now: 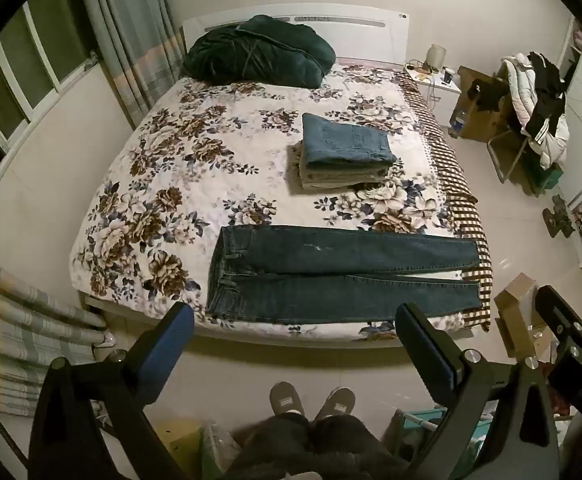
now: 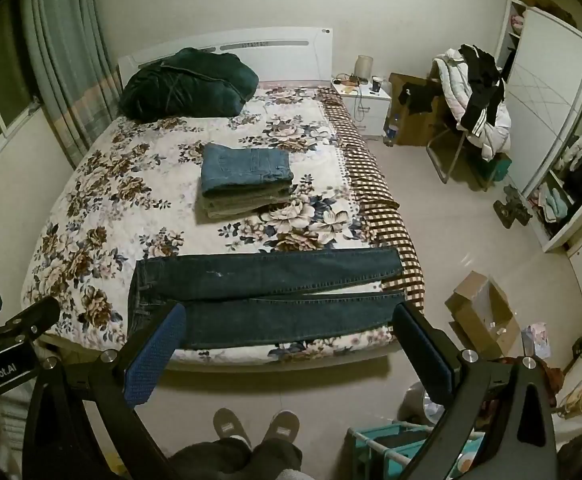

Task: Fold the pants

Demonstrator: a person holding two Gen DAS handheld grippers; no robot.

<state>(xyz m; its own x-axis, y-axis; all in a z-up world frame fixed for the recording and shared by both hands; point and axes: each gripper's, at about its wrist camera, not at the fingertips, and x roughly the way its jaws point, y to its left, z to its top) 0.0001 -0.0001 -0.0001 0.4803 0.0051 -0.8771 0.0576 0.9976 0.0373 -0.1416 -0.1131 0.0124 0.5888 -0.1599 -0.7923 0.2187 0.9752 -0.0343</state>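
Dark blue jeans (image 1: pixel 331 276) lie flat across the foot of the floral bed (image 1: pixel 163 184), waistband to the left, both legs stretched right to the checked edge. They also show in the right wrist view (image 2: pixel 267 296). My left gripper (image 1: pixel 295 320) is open and empty, held above the floor short of the bed's near edge. My right gripper (image 2: pixel 287 320) is open and empty, also held back from the bed, above the near leg. A stack of folded pants (image 1: pixel 343 152) sits mid-bed, also in the right wrist view (image 2: pixel 247 180).
A dark green blanket (image 1: pixel 259 50) is bunched at the headboard. A nightstand (image 2: pixel 361 106), a chair heaped with clothes (image 2: pixel 475 100) and a wardrobe (image 2: pixel 551 128) stand to the right. An open cardboard box (image 2: pixel 483 316) lies on the floor. My slippered feet (image 2: pixel 255 424) stand below.
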